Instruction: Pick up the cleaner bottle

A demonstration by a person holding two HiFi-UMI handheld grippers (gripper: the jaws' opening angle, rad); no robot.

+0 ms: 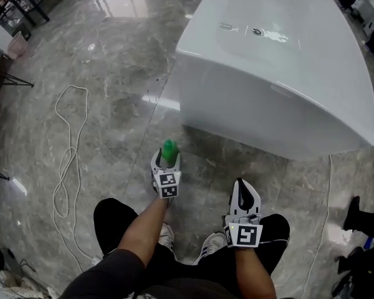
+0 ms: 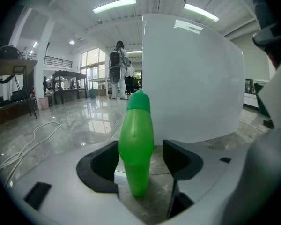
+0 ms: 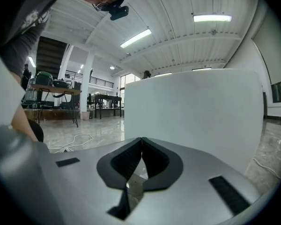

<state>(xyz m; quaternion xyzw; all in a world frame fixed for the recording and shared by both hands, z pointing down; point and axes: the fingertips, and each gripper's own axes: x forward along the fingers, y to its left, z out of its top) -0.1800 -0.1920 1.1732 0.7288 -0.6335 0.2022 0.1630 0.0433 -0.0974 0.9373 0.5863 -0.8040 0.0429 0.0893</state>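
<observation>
The green cleaner bottle (image 1: 169,149) stands upright on the marble floor, just in front of the white bathtub (image 1: 280,73). My left gripper (image 1: 166,165) is down at floor level with its jaws open on either side of the bottle. In the left gripper view the bottle (image 2: 136,144) fills the gap between the black pads (image 2: 180,161), with a clear space on its right side. My right gripper (image 1: 242,187) hovers to the right above my knee, shut and empty; its pads (image 3: 152,158) meet at the tips (image 3: 141,146).
The bathtub wall (image 2: 192,78) rises close behind the bottle. A white cable (image 1: 68,161) loops over the floor at left. My legs and shoes (image 1: 206,248) are below the grippers. Dark gear (image 1: 361,220) lies at the lower right. People stand far off (image 2: 118,69).
</observation>
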